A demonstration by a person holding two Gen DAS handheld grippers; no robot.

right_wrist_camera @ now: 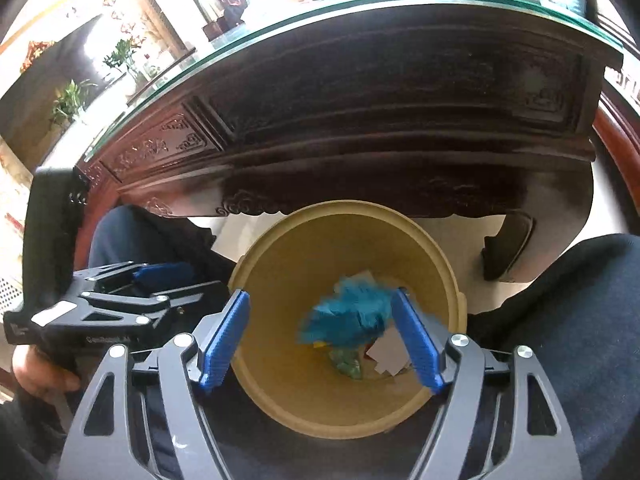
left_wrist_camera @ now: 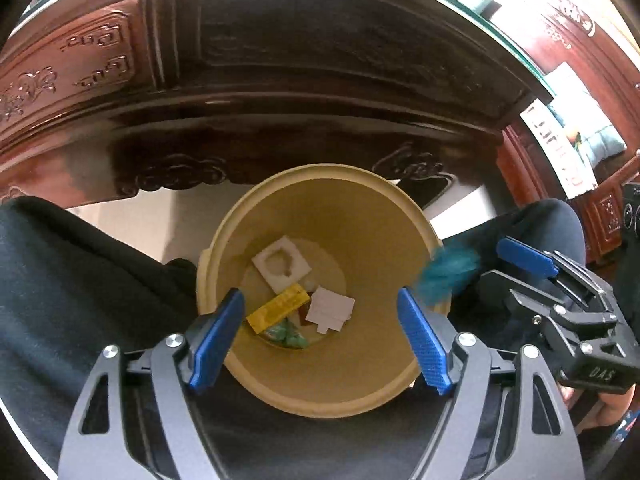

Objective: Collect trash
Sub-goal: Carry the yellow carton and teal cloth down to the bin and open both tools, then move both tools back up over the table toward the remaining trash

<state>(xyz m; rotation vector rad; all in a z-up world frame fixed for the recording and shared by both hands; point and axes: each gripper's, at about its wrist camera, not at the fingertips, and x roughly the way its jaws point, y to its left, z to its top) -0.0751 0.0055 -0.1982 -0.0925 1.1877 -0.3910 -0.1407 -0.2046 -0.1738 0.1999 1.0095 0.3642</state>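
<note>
Blurred teal scrap (right_wrist_camera: 352, 316), seemingly loose, between right gripper (right_wrist_camera: 324, 338) jaws, spread apart. Left gripper (left_wrist_camera: 320, 336) jaws likewise apart over tan bin (left_wrist_camera: 320, 396).

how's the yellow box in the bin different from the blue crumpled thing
The yellow box is flat, rectangular and sharp in the picture, lying at the bottom of the tan bin among the other scraps. The blue crumpled wrapper is shapeless and blurred, up between the right tongs' open jaws near the bin's rim, with neither pad pressing on it. Both are trash within the bin's mouth.
</note>
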